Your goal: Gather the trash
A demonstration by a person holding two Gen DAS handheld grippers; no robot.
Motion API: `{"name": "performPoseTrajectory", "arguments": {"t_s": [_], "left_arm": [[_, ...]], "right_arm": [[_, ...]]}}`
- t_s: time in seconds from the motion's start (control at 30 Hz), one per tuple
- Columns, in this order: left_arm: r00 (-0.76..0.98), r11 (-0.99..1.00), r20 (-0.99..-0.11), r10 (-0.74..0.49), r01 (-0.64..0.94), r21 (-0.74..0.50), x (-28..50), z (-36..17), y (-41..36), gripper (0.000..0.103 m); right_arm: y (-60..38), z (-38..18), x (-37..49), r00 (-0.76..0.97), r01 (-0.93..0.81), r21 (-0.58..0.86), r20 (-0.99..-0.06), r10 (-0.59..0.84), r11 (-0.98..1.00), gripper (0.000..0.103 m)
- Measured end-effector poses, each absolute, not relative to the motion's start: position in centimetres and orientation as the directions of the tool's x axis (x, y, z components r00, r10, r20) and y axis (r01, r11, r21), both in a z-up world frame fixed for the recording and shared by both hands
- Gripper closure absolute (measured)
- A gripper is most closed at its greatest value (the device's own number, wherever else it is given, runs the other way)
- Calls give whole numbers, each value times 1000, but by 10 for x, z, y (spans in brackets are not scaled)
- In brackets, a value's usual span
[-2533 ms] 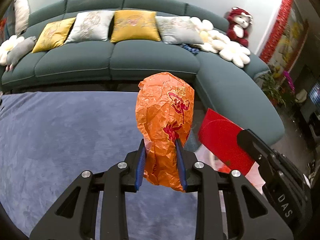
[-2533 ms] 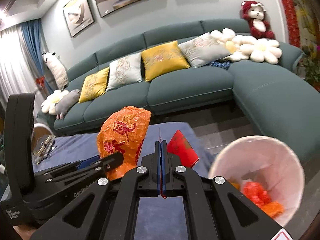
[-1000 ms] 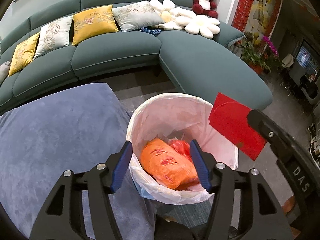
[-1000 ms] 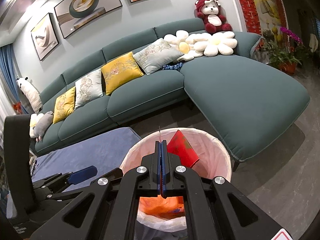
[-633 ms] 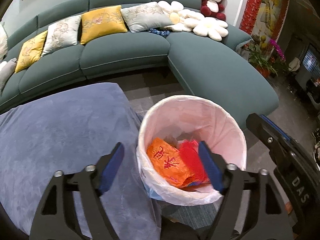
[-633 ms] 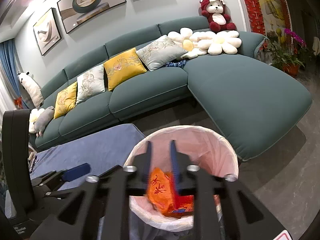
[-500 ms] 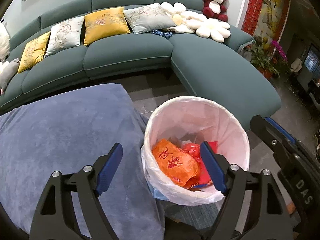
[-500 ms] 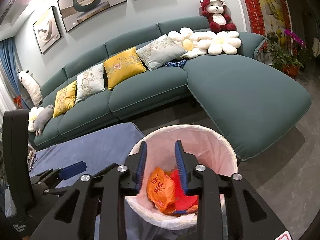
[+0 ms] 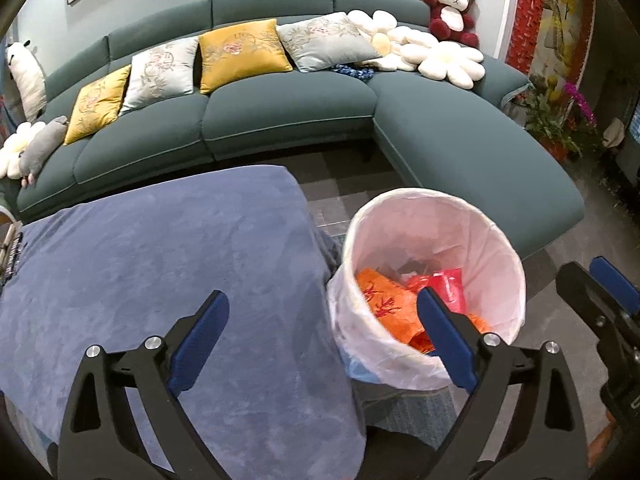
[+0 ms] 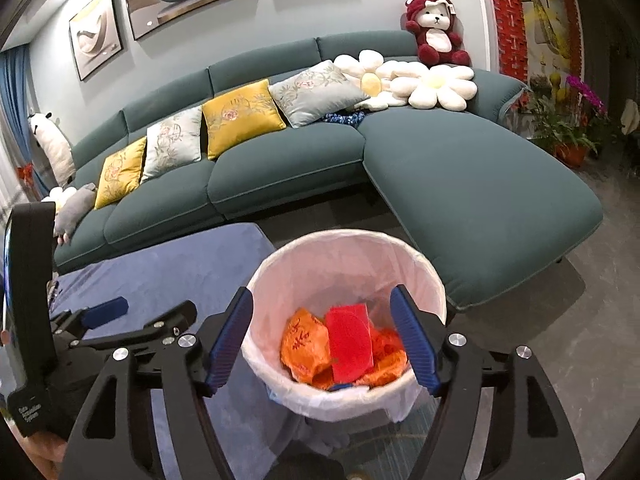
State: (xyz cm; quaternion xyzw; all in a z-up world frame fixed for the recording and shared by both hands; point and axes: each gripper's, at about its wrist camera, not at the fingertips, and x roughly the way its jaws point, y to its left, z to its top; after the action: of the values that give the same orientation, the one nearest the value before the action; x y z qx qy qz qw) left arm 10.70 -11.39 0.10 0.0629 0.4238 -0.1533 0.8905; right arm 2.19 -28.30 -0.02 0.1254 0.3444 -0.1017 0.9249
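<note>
A white-lined trash bin [image 9: 496, 236] stands at the right end of the table; it also shows in the right wrist view [image 10: 348, 248]. Inside lie a crumpled orange bag [image 9: 380, 300] [image 10: 300, 340] and a flat red envelope [image 10: 350, 340] [image 9: 444, 284]. My left gripper [image 9: 324, 336] is open and empty, over the table edge beside the bin. My right gripper [image 10: 324, 332] is open and empty, above the bin's mouth. The right gripper's body shows at the right of the left wrist view [image 9: 600, 304].
A blue cloth covers the table [image 9: 140, 264] [image 10: 160, 272]. A green sectional sofa [image 9: 288, 108] [image 10: 460, 184] with cushions and plush toys stands behind. Grey floor [image 10: 580, 320] lies right of the bin. Potted plants [image 10: 568, 128] stand at far right.
The left gripper dropped the orange bag into the bin and opened wide. The right gripper opened and let the red envelope fall into the bin. Both have pulled back a little.
</note>
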Motion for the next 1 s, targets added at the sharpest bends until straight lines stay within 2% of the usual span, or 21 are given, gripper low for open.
{"name": "performPoseTrajectory", "arguments": {"t_s": [0.3, 0.43, 0.5, 1.0], "left_arm": [[590, 958, -783, -199, 286, -28, 99, -3, -93, 12], [588, 959, -786, -190, 282, -21, 96, -6, -87, 12], [586, 960, -788, -189, 278, -23, 95, -7, -84, 12], [583, 960, -793, -175, 280, -7, 84, -13, -85, 11]], "right_arm": [[-258, -9, 13, 707, 248, 77, -696, -126, 966, 19], [-255, -12, 11, 693, 253, 77, -710, -125, 964, 16], [-255, -14, 10, 688, 256, 85, -716, -120, 963, 6], [-246, -25, 2, 652, 270, 57, -745, -139, 961, 6]]}}
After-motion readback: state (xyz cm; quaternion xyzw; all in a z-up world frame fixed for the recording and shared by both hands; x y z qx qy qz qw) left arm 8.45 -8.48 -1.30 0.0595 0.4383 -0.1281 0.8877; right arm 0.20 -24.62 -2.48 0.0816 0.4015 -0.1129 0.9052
